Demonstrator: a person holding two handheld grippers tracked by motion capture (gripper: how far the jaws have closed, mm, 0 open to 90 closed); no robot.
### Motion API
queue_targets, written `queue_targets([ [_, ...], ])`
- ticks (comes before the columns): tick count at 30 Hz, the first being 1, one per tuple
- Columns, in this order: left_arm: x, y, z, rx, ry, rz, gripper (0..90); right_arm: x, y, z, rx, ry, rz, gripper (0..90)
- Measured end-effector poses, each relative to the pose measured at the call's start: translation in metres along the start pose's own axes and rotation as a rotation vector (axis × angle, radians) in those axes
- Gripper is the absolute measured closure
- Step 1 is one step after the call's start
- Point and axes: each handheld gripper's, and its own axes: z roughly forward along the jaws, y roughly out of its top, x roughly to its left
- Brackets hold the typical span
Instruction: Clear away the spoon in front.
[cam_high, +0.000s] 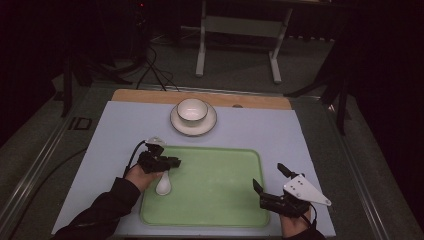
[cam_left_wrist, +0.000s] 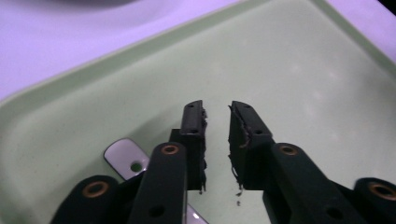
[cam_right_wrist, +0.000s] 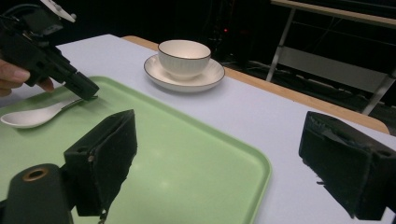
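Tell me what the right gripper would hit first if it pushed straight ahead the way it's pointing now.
Probably the bowl on its saucer. The right gripper, jaws wide open, points across the green tray's corner and bare table toward them; depth is hard to judge.

Dim room, slightly soft focus

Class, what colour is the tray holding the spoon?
Pale green tray; clearest in the high view.
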Motion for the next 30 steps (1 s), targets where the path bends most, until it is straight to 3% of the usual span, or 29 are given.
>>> queue_targets([
  [5, -0.009, -0.001, -0.005, -0.029, -0.017, 0.041, 65.0, 0.000, 0.000, 0.000, 0.000, -0.001, 0.002, 11.2],
  [12, -0.016, 0.004, -0.021, -0.078, -0.027, 0.052, 47.8, -0.001, 0.000, 0.000, -0.001, -0.001, 0.002, 11.2],
  [14, -0.016, 0.006, -0.026, -0.098, -0.038, 0.038, 37.4, -0.001, 0.000, 0.000, -0.001, -0.001, 0.003, 11.2],
  [16, -0.016, 0.006, -0.032, -0.117, -0.086, 0.044, 27.9, -0.001, 0.000, 0.000, -0.002, -0.001, 0.003, 11.2],
  [17, -0.015, 0.007, -0.035, -0.128, -0.090, 0.033, 25.2, -0.001, 0.000, 0.000, -0.002, 0.000, 0.002, 11.2],
  [19, -0.014, 0.007, -0.041, -0.145, -0.148, 0.028, 24.4, -0.001, 0.000, 0.000, -0.002, -0.002, 0.001, 11.2],
  [25, -0.017, 0.006, -0.055, -0.168, -0.149, 0.051, 12.8, -0.002, 0.000, 0.000, -0.002, -0.002, 0.004, 11.2],
  [27, -0.018, 0.005, -0.057, -0.161, -0.139, 0.070, 3.6, -0.002, 0.000, 0.000, -0.001, -0.001, 0.005, 11.2],
  [30, -0.019, 0.000, -0.063, -0.190, -0.108, 0.077, 2.0, -0.001, 0.000, -0.001, -0.005, -0.003, 0.002, 11.2],
])
